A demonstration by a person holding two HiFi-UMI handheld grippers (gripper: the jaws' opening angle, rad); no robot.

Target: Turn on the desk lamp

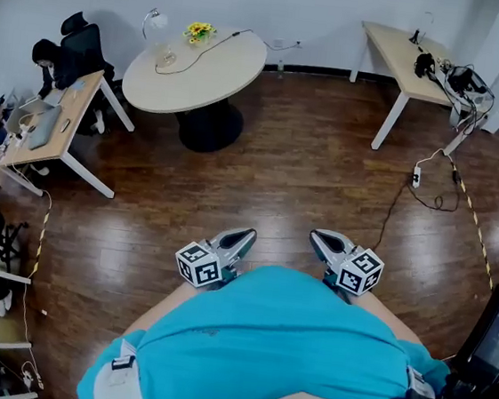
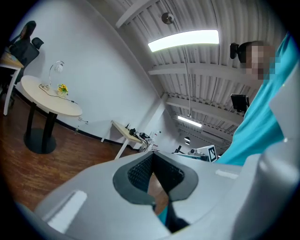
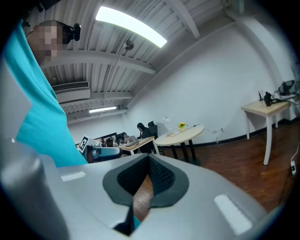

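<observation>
Cream round table (image 1: 230, 76), yellow flowers (image 1: 198, 29), teal shirt (image 1: 269, 339)

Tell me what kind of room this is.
Most likely a shared office or lab: a round cream table holding a white desk lamp, a light-wood desk with a laptop and a seated person, dark wooden flooring.

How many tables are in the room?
3. The round cream table stands by the back wall, the rectangular light wooden table at the back right, and the light wooden desk at the left. More may hide in the left clutter.
</observation>
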